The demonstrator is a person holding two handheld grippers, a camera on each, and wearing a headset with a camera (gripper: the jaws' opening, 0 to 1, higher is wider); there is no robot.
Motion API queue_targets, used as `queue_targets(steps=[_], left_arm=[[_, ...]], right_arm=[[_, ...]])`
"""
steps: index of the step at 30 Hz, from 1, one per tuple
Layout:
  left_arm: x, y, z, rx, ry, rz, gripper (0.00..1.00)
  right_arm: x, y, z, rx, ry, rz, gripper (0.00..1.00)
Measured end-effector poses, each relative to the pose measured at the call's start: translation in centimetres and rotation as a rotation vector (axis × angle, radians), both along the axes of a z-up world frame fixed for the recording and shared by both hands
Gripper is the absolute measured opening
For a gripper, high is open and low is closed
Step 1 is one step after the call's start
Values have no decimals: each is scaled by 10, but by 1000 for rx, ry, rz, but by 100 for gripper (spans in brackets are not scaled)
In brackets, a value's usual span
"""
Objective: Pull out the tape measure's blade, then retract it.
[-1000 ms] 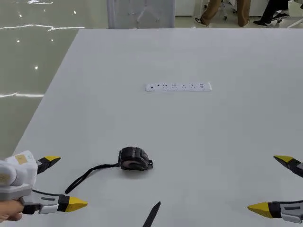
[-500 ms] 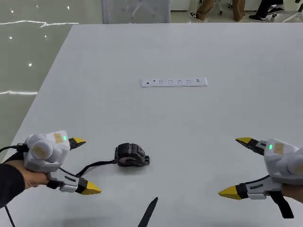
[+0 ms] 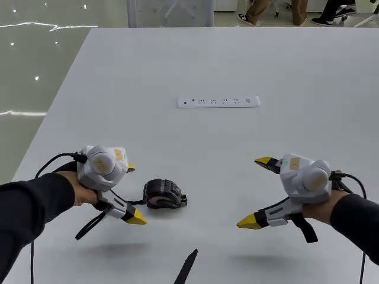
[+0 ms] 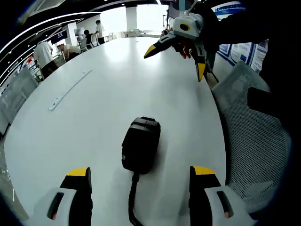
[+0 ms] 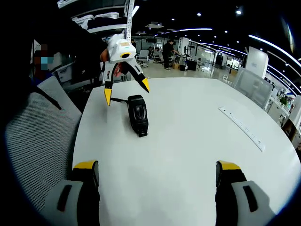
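A black tape measure (image 3: 164, 193) lies on the white table (image 3: 237, 65), its wrist strap (image 3: 93, 223) trailing to the left. My left gripper (image 3: 131, 192) is open just left of it, one yellow tip on each side of the strap; in the left gripper view the tape measure (image 4: 141, 143) lies just ahead of the jaws, apart from them. My right gripper (image 3: 256, 190) is open well to the right, pointing at the tape measure (image 5: 138, 115), which is some way ahead. The blade looks retracted.
A white power strip (image 3: 218, 102) lies further back on the table. A thin dark strip (image 3: 186, 268) lies near the front edge. A mesh chair (image 5: 33, 132) stands beside the table. People stand in the far background.
Both grippers have moved inward toward the tape measure: the left now reaches its strap end, the right has come closer from the right. The tape measure has not moved.
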State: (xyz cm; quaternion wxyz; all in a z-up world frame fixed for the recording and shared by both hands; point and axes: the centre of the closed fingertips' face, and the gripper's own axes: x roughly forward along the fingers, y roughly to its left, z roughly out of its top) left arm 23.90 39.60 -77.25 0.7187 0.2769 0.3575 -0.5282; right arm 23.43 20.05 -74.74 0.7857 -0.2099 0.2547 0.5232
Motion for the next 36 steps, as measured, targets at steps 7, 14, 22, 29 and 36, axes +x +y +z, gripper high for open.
queue_targets(steps=[7, 14, 22, 29, 36], left_arm=[[6, -22, -4, 18, 9, -57, 68], [9, -44, -11, 23, 7, -134, 61], [7, -54, -19, 91, -6, -258, 38], [4, -52, -21, 132, 4, -279, 34], [5, -51, -22, 142, 25, -246, 34]], right_arm=[[6, 29, -16, -30, 18, 65, 97], [15, 55, -30, -49, 41, 106, 90], [11, 75, -37, -71, 66, 184, 75], [8, 95, -40, -85, 108, 235, 61], [8, 112, -55, -141, 114, 283, 49]])
